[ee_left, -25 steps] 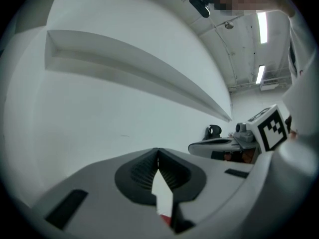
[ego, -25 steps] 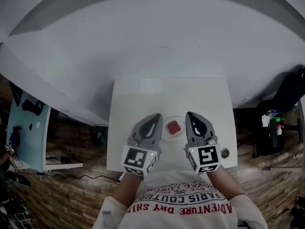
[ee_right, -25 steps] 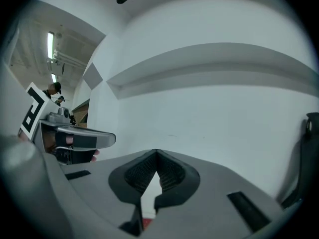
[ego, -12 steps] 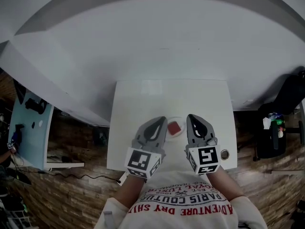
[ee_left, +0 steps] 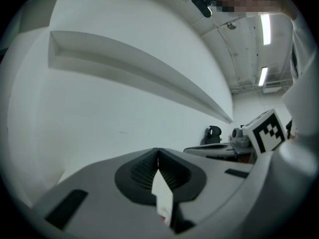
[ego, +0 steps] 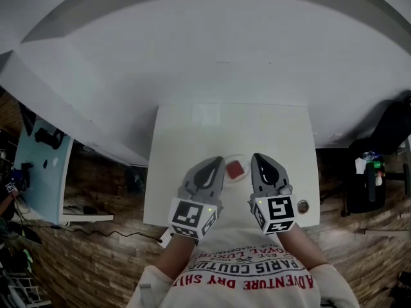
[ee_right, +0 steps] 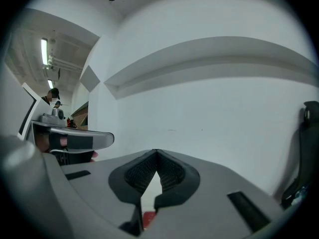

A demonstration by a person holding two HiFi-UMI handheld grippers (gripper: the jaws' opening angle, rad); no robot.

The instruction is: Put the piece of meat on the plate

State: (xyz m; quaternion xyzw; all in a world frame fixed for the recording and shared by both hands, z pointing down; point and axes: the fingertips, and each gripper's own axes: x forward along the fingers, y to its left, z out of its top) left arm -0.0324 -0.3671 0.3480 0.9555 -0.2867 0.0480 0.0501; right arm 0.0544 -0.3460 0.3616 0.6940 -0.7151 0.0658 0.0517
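Little moved: left gripper (ego: pixel 210 163), right gripper (ego: pixel 261 160) flank plate (ego: pixel 241 180), fingers closed, empty. Meat (ego: pixel 236 169) lies on it; task looks done.

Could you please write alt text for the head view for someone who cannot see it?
Seen from above, a red piece of meat lies on a pale plate on a white table. The person's left gripper and right gripper, both shut, flank the plate.

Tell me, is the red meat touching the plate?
Touching. The head view shows the meat lying inside the plate rim, with the left hand-held gripper and right hand-held gripper shut, empty, either side.
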